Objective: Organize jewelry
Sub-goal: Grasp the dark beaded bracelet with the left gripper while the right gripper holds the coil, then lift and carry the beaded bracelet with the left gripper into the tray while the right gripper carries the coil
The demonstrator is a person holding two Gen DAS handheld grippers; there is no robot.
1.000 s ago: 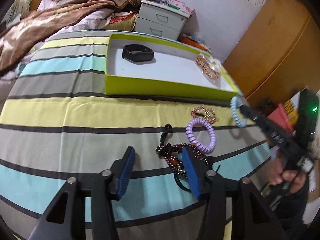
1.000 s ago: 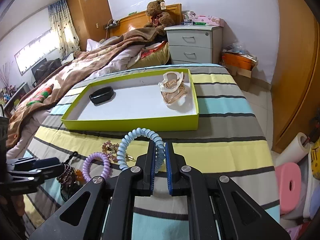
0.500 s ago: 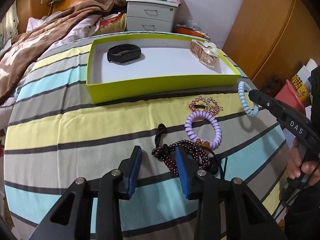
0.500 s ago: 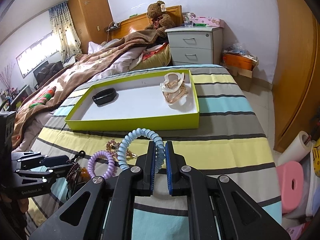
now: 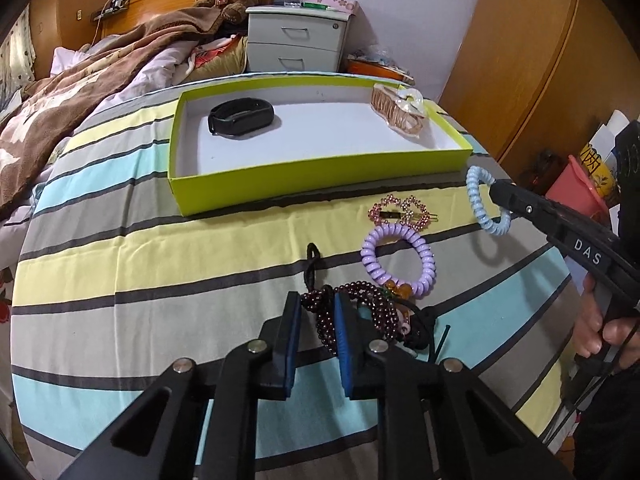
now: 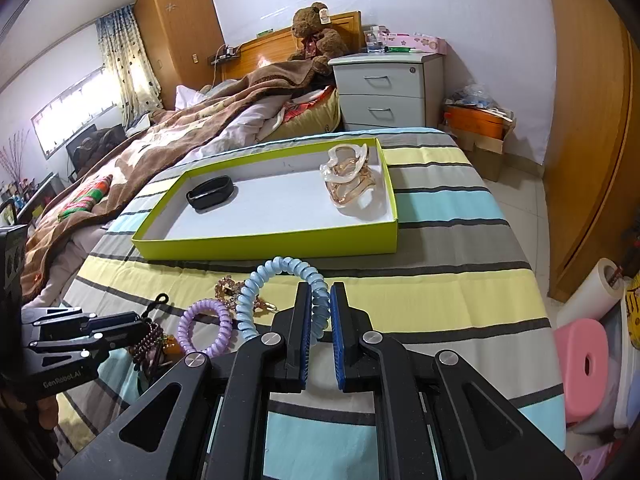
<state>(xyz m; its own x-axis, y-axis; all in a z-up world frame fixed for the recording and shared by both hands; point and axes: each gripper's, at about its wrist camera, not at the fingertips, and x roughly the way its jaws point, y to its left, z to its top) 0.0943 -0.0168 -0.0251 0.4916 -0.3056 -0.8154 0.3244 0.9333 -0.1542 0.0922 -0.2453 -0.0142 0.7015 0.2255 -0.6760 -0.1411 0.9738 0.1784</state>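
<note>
Left wrist view: the left gripper (image 5: 316,304) has its blue pads narrowed around the dark bead bracelet (image 5: 352,304) on the striped cloth (image 5: 120,260). Right of it, the right gripper (image 6: 320,298) pinches the blue coil band (image 6: 280,280) above the cloth, with the green tray (image 5: 320,176) farther off.

Count: 2 coil hair ties, blue (image 5: 486,204) + purple (image 5: 398,258); 1 bead bracelet (image 5: 352,308); 1 rhinestone clip (image 5: 400,210); 1 black band (image 5: 241,117); 1 claw clip (image 5: 398,110); 1 tray (image 5: 320,178).
</note>
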